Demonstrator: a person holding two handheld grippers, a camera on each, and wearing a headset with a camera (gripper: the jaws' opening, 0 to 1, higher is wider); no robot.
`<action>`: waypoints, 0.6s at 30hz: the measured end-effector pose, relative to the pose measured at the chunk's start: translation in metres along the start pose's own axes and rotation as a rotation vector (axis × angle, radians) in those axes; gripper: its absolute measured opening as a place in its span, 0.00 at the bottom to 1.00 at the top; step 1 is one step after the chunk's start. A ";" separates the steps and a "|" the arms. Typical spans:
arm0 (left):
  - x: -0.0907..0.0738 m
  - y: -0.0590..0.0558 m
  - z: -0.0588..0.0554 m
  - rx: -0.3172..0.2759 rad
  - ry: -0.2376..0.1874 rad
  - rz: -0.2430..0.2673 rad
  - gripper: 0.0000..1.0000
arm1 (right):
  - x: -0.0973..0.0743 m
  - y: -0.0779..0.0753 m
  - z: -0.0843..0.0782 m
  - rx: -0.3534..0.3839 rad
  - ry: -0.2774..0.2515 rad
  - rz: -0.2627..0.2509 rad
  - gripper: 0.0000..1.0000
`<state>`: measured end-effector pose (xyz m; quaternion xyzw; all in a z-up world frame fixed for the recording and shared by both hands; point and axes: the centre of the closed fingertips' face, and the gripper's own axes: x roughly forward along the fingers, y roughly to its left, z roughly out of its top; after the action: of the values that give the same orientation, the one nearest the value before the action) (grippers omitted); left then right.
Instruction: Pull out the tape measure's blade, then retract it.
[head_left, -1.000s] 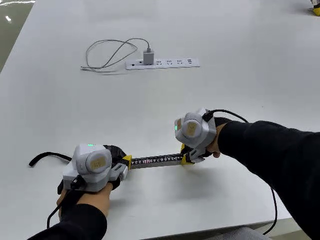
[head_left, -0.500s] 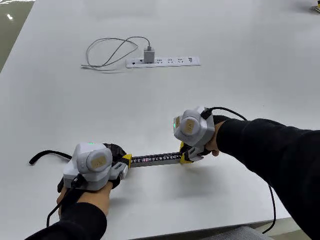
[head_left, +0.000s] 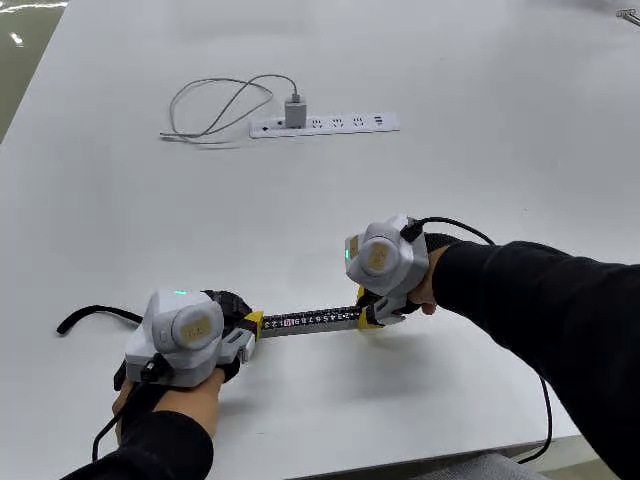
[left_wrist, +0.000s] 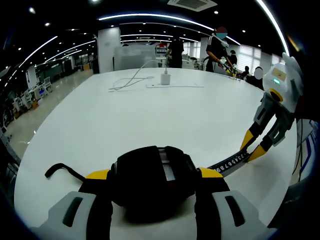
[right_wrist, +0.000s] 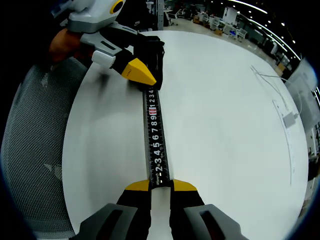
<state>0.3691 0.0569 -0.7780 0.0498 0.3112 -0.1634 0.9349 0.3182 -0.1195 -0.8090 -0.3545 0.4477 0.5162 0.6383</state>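
Your right gripper's yellow-tipped fingers were pinched on the end of the blade, which ran straight from them across the tabletop to the black tape measure. Your left gripper's fingers were clamped on either side of that tape measure, which sat on the tabletop near its front edge. From the head view, the short drawn-out length of blade lay flat between the left gripper and the right gripper.

The tabletop was wide, white and glossy. Far back on it lay a white power strip with a charger plugged in and its pale cable looped to the left. The left gripper view showed a large hall beyond, with strips of ceiling light and people standing at the far end.

Your left hand held its gripper low, close to your body, pointing away from you; your right hand came in from the right in a black sleeve and pointed its gripper back along the blade.

A black strap trailed left of the tape measure, its join to the tape measure hidden by the gripper. The blade's end hook was covered by the right fingers, and most of the tape measure was hidden from the head view. Past the tabletop's edge, the right gripper view showed a grey mesh that was hard to make out.
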 end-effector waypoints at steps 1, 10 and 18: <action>0.000 0.000 0.000 0.002 -0.001 0.001 0.63 | 0.000 0.000 0.001 0.024 -0.006 0.001 0.09; 0.000 0.000 0.000 0.005 -0.006 0.004 0.63 | 0.001 0.000 0.004 -0.001 -0.010 0.002 0.10; 0.000 0.000 0.000 0.004 -0.001 -0.001 0.63 | 0.003 0.000 0.009 0.019 -0.021 -0.001 0.10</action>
<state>0.3691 0.0573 -0.7785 0.0515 0.3103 -0.1644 0.9349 0.3206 -0.1106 -0.8090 -0.3432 0.4456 0.5152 0.6467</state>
